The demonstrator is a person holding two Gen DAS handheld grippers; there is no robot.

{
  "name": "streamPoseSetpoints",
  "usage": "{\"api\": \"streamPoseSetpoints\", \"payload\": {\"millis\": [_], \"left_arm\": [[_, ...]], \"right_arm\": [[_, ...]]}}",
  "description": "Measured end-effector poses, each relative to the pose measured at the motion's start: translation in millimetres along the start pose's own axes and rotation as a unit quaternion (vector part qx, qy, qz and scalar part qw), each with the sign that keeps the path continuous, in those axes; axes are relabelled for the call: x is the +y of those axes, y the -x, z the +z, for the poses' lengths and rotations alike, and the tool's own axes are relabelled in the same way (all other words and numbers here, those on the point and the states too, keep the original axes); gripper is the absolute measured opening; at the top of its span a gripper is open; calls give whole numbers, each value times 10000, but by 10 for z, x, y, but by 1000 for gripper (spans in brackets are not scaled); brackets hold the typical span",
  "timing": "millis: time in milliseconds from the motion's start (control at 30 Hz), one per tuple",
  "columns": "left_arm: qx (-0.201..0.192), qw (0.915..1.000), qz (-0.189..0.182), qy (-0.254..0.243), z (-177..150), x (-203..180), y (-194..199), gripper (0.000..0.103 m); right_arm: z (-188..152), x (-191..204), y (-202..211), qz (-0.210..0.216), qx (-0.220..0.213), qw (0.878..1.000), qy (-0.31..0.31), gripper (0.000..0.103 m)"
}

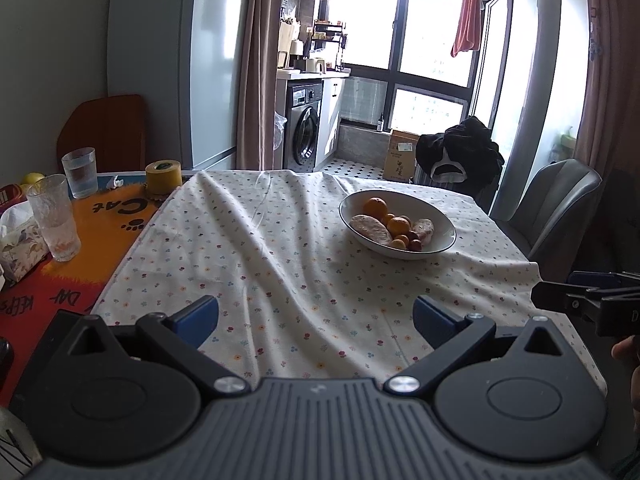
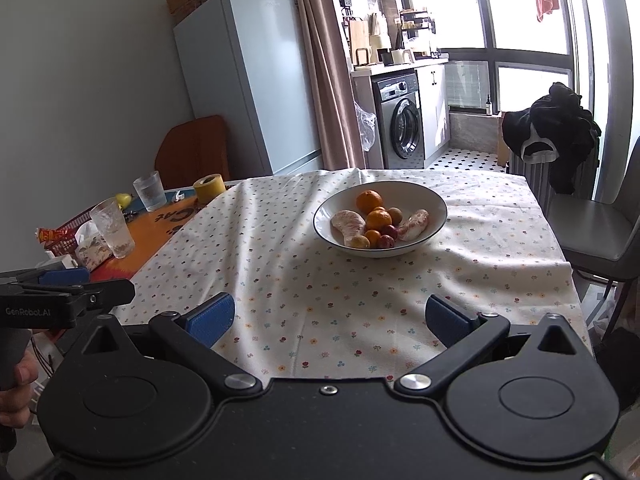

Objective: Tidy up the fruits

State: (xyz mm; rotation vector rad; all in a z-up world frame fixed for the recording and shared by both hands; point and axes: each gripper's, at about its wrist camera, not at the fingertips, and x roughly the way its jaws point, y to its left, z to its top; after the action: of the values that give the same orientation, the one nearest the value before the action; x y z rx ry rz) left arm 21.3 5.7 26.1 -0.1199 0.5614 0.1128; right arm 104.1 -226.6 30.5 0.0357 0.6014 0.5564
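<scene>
Two tools are held over the near edge of the table [image 2: 500, 240], both with jaws spread wide and nothing between them. The left tool [image 1: 316, 322] is seen from its own camera above the flowered cloth [image 1: 280, 260]; the right tool [image 2: 330, 320] is seen likewise, and each shows at the edge of the other's view. A hand [image 2: 16, 392] is seen on the grip of the left tool.

A bowl [image 2: 432, 200] stands on the cloth toward the far right corner of the table, well apart from both tools. Fruit is gathered inside it: an orange [image 2: 369, 201] at the back, a second orange [image 2: 379, 219] at the middle, two peeled pale segments [image 2: 349, 222] at the left and right, and small reddish and yellow fruits [image 2: 386, 242] at the front.

Along the left edge, where the cloth ends, an orange mat [image 1: 100, 216] is uncovered. On it are placed two glasses [image 1: 54, 216], a tape roll [image 1: 163, 176] and a tissue box [image 1: 18, 246]. A chair [image 2: 600, 236] is set at the right edge.
</scene>
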Motion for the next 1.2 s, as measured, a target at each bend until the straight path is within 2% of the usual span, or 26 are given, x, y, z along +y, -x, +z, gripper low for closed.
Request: {"api": "streamPoseSetpoints", "payload": {"millis": [1200], "left_arm": [[68, 10000, -4, 14, -16, -6, 5, 102]], "right_arm": [[11, 12, 0, -36, 12, 10000, 50, 103]]}}
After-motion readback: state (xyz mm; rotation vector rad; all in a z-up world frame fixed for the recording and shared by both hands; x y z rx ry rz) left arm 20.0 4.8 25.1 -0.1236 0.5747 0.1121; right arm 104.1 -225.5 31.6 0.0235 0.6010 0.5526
